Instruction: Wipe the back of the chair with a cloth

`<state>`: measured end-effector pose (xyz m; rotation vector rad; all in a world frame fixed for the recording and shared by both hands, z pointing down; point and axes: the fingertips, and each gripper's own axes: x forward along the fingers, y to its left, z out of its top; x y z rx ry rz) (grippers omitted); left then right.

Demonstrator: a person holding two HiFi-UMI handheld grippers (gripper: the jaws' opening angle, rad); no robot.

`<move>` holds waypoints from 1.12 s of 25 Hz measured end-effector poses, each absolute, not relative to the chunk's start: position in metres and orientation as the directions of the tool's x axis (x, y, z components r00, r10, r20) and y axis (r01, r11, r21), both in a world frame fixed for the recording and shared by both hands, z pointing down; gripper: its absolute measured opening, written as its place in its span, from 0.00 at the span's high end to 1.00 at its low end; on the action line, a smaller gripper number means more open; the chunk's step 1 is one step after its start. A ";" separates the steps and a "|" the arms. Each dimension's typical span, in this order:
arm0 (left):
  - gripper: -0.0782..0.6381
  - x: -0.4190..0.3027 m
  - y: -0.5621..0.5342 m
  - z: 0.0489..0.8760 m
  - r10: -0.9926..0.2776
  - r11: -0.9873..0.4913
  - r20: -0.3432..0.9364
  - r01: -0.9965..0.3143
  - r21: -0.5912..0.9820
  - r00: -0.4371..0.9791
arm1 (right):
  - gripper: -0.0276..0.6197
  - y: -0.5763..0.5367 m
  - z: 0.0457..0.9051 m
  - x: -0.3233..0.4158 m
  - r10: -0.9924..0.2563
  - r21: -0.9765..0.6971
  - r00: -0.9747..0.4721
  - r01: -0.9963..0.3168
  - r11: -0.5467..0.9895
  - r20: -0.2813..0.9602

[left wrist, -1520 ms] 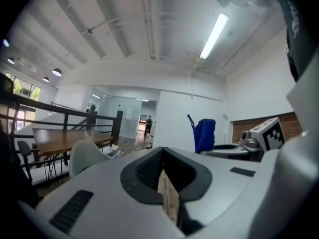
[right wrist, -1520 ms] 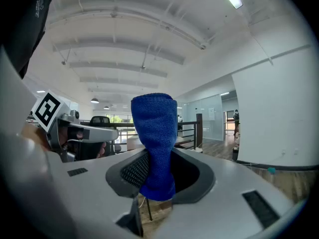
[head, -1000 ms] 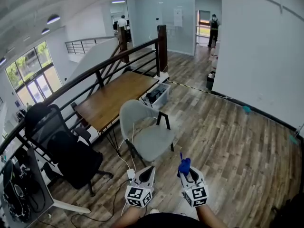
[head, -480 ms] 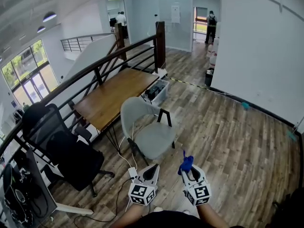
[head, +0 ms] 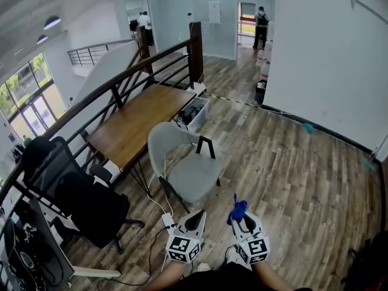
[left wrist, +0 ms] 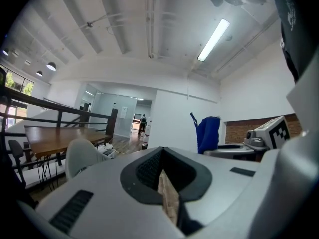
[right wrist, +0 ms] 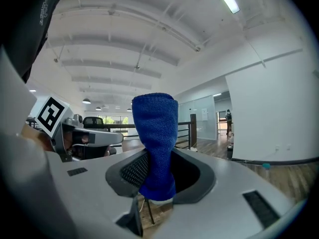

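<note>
Chair (head: 185,170), grey shell type, is standing on the wood floor (head: 291,180) at the near corner of the wooden desk (head: 142,123), its curved back (head: 163,143) turning toward the desk, seat opening roughly my way. Cloth (right wrist: 155,138), blue, is sticking up out of the right gripper (head: 242,221), jaws clamping its lower end. Left gripper (head: 195,218) is carrying nothing, jaws sitting almost together, only a sliver of floor showing between. Both are hanging low in front of me, well apart from the chair; no wiping contact yet. Judgement: step in hand is the approach. I am aiming to come round to the back's outer face, lay the loose upper fold flat on the shell, and keep the grip firm so the cloth is not slipping out. White cable (head: 156,202) is trailing on the floor beside the chair legs; I am minding it.
</note>
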<state>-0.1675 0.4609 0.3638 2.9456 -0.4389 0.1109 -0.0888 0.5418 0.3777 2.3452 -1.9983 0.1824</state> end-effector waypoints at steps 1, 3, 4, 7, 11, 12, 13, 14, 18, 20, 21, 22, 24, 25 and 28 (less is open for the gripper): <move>0.89 -0.164 0.460 0.366 -0.286 -0.943 0.100 -0.299 0.147 0.953 | 0.77 0.541 0.380 -0.084 -0.980 -0.039 0.157 -0.986 -0.163 0.125; 0.89 -0.156 0.455 0.365 -0.298 -0.944 0.094 -0.308 0.122 0.950 | 0.77 0.537 0.379 -0.072 -0.980 -0.039 0.169 -0.984 -0.174 0.103; 0.89 -0.151 0.451 0.361 -0.305 -0.945 0.085 -0.313 0.101 0.949 | 0.77 0.534 0.377 -0.064 -0.981 -0.034 0.175 -0.983 -0.179 0.086; 0.89 -0.126 0.440 0.352 -0.313 -0.946 0.067 -0.318 0.067 0.947 | 0.77 0.522 0.366 -0.035 -0.982 -0.025 0.181 -0.983 -0.182 0.047; 0.89 -0.086 0.428 0.348 -0.329 -0.941 0.061 -0.333 0.067 0.942 | 0.77 0.510 0.362 0.006 -0.986 -0.025 0.167 -0.986 -0.168 0.027; 0.89 -0.077 0.426 0.348 -0.331 -0.940 0.063 -0.335 0.069 0.942 | 0.77 0.506 0.362 0.014 -0.987 -0.026 0.161 -0.987 -0.162 0.028; 0.89 -0.067 0.424 0.349 -0.330 -0.940 0.065 -0.334 0.071 0.942 | 0.77 0.504 0.362 0.022 -0.987 -0.028 0.155 -0.987 -0.156 0.030; 0.89 -0.057 0.424 0.349 -0.327 -0.941 0.067 -0.332 0.071 0.943 | 0.77 0.501 0.363 0.031 -0.988 -0.031 0.151 -0.988 -0.152 0.032; 0.89 -0.028 0.421 0.350 -0.339 -0.937 0.064 -0.343 0.062 0.939 | 0.77 0.497 0.360 0.070 -0.984 -0.051 0.177 -0.983 -0.177 -0.001; 0.89 -0.022 0.417 0.348 -0.360 -0.930 0.050 -0.363 0.060 0.932 | 0.77 0.494 0.359 0.086 -0.983 -0.060 0.181 -0.982 -0.180 -0.017; 0.89 -0.020 0.415 0.347 -0.373 -0.925 0.048 -0.376 0.061 0.926 | 0.77 0.492 0.360 0.091 -0.984 -0.064 0.176 -0.983 -0.174 -0.019; 0.89 -0.017 0.412 0.348 -0.387 -0.919 0.050 -0.390 0.065 0.921 | 0.77 0.489 0.362 0.096 -0.986 -0.069 0.166 -0.984 -0.165 -0.018; 0.89 -0.014 0.409 0.348 -0.410 -0.908 0.054 -0.413 0.072 0.910 | 0.77 0.485 0.367 0.102 -0.990 -0.078 0.144 -0.987 -0.143 -0.011; 0.89 -0.012 0.408 0.349 -0.417 -0.904 0.057 -0.420 0.073 0.907 | 0.77 0.483 0.369 0.103 -0.991 -0.084 0.133 -0.988 -0.132 -0.007; 0.89 -0.006 0.405 0.351 -0.427 -0.899 0.071 -0.432 0.073 0.901 | 0.77 0.475 0.371 0.108 -0.994 -0.095 0.108 -0.990 -0.107 -0.008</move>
